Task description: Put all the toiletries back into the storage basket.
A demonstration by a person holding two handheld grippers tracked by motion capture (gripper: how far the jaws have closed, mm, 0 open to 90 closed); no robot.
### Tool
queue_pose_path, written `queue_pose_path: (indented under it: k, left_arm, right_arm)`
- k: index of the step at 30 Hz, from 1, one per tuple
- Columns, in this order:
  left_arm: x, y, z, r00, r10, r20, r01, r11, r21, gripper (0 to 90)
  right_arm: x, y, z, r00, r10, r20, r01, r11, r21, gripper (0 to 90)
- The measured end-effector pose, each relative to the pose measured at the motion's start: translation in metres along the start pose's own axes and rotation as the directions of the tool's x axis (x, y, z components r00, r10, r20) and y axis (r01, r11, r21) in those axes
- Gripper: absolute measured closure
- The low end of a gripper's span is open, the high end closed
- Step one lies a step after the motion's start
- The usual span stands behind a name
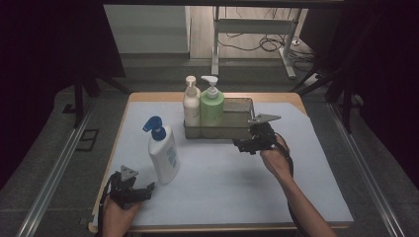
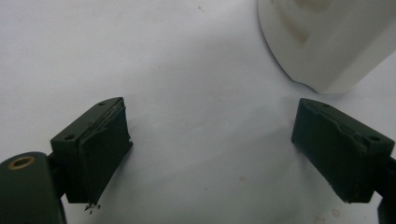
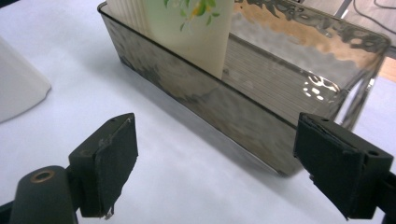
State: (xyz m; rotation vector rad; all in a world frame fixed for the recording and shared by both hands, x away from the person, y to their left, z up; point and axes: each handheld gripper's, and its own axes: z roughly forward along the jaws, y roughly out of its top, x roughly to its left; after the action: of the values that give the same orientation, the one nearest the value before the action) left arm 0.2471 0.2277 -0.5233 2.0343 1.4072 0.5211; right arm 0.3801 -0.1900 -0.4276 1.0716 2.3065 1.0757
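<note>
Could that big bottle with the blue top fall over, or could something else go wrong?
Yes, maybe. The white bottle with the blue pump stands tall on its own, right beside the open left tool; a sideways bump could tip it. The right tool, also open, sits close to the metal tray. A push there might slide the tray and wobble the cream bottle and green bottle standing at its left end.

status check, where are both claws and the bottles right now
Left claw open, empty, beside blue-capped bottle. Right claw open, empty, at metal tray front. Cream bottle, green bottle upright in tray.
</note>
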Motion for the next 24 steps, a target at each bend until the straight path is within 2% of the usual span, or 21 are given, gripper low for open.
queue_pose_path:
  k: [16, 24]
  left_arm:
    - [0.000, 0.000, 0.000, 1.0000, -0.003, 0.001, 0.003, 1.0000, -0.001, 11.0]
    - [0.000, 0.000, 0.000, 1.0000, -0.003, 0.001, 0.003, 1.0000, -0.001, 11.0]
  right_arm:
    - [0.008, -0.037, -0.038, 0.9999, 0.010, 0.006, -0.010, 0.999, -0.046, 13.4]
    - [0.008, -0.063, -0.047, 0.9991, 0.037, 0.018, -0.037, 0.998, -0.042, 13.4]
